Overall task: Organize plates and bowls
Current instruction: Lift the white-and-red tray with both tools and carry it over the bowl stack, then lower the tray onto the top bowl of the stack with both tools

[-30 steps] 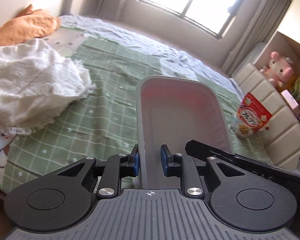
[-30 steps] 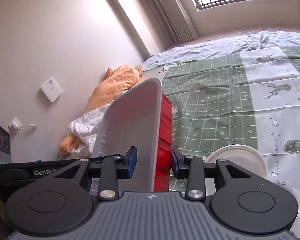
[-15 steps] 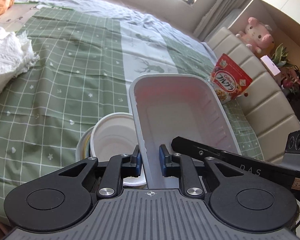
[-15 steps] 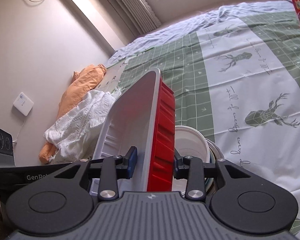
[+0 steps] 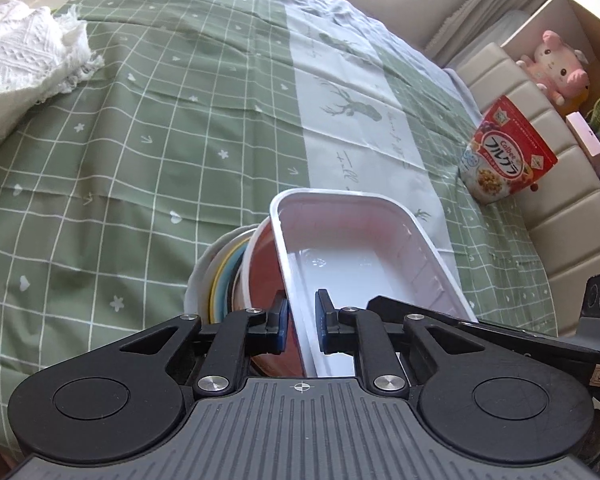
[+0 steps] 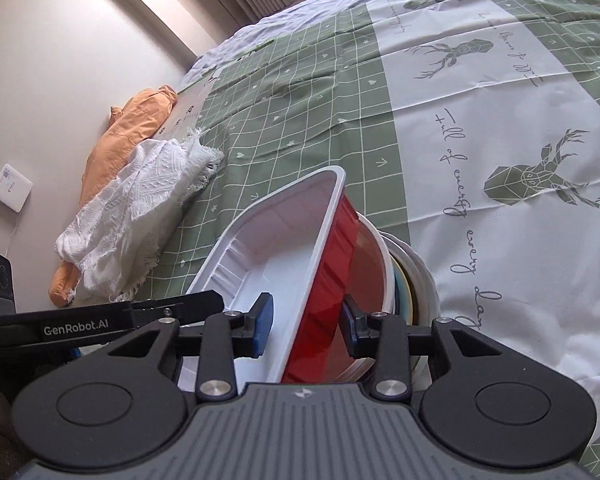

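Item: rectangular tray [image 5: 364,252], white inside, red outside, held between my two hands.

Position: a second ago I had it up in the air with only bedding behind it; now it has come down onto the stack of bowls and plates [image 5: 224,276] on the bed [image 5: 140,128]. In the right wrist view its red wall sits inside the top white-rimmed bowl [image 6: 374,264], tilted, not yet level.

Left hand-held gripper [image 5: 300,322]: clamped on the tray's near white rim; its jaws have just been closing, with the rim between them.

Right hand-held gripper [image 6: 306,322]: closed across the tray's wall, one pad inside on white, the other outside on red (grip unchanged).

Stack beneath: white bowl with a reddish interior, then yellow and pale blue rims, then a wider white plate at the bottom.

Elsewhere on the bed: white knitted blanket [image 6: 136,208], cereal bag [image 5: 504,156].

Reading: the carry looks finished. The tray probably needs settling flat before I let go, or it could tip off the round bowl.
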Motion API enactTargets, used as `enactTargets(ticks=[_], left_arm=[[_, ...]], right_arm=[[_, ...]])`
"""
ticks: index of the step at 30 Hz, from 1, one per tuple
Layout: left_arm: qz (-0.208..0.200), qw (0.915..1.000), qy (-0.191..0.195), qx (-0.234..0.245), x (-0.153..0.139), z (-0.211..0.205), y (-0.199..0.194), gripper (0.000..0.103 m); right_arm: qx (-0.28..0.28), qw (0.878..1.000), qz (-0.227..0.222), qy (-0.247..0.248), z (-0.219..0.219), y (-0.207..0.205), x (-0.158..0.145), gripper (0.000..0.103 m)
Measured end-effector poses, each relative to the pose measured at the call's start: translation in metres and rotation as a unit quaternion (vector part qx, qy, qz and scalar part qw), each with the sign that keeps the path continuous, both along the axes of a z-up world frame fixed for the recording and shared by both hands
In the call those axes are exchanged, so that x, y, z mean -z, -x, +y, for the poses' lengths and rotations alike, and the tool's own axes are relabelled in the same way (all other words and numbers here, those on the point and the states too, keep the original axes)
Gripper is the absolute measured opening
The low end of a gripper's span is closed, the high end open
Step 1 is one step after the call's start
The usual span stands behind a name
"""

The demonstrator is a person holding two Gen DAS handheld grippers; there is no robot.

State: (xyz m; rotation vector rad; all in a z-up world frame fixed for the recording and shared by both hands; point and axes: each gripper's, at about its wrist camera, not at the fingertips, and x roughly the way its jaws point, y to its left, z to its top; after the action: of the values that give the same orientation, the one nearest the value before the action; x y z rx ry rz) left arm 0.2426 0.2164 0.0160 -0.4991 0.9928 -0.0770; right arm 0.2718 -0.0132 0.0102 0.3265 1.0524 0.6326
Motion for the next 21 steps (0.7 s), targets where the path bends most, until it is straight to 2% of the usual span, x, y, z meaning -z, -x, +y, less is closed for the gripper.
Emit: enactTargets(ticks=[9,12,15,18,21], left_arm=[[-0.007,0.9999,-0.014,0.002,-0.006,-0.008,0.001,0.016],[-0.024,0.9995,-0.020,0.002,-0.016,-0.011,0.003,0.016],[-0.040,0.9989,-0.023,-0.003,-0.026,-0.009,0.004,0.016],[-0.030,0.9993,-0.020,-0.006,-0.021,-0.007,0.000,0.016],[-0.008,0.9998,-0.019,-0.003,-0.003,-0.007,-0.004,0.016]], right_arm=[[0.007,0.999,-0.044,0.011,-0.009,0.006,-0.009,0.035],[0.010,0.998,-0.066,0.015,-0.007,0.010,-0.014,0.035],[0.008,0.998,-0.066,0.006,-0.007,0.007,-0.016,0.035],[0.010,0.998,-0.067,0.013,-0.003,0.006,-0.012,0.034],[0.009,0.997,-0.072,0.025,0.000,0.008,-0.007,0.034]])
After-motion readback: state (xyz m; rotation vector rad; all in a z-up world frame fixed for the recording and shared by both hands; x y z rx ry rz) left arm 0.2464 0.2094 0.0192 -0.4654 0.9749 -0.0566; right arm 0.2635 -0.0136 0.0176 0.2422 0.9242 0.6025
